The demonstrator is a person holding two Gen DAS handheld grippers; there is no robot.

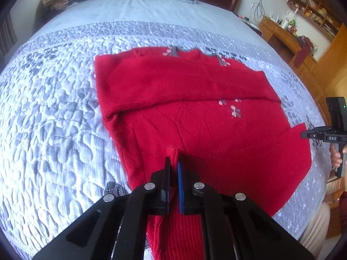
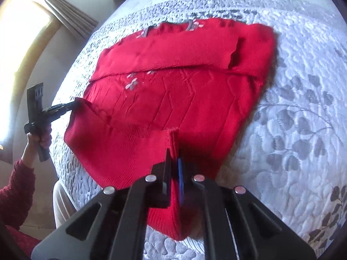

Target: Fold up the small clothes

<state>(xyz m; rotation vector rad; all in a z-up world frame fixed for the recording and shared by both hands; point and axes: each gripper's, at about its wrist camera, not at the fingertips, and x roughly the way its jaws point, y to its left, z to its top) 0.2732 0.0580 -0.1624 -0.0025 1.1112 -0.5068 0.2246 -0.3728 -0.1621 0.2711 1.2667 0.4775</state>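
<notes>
Red and soft, the knitted sweater (image 1: 195, 99) lies on the quilted bed cover (image 1: 54, 108), with one sleeve folded across its top. Little grey and pink flowers are stitched on it. The left tool (image 1: 173, 162) pinches the ribbed bottom edge tight. The right tool (image 2: 174, 162) pinches the same edge at the other corner, and the cloth stands up between its fingers.
</notes>
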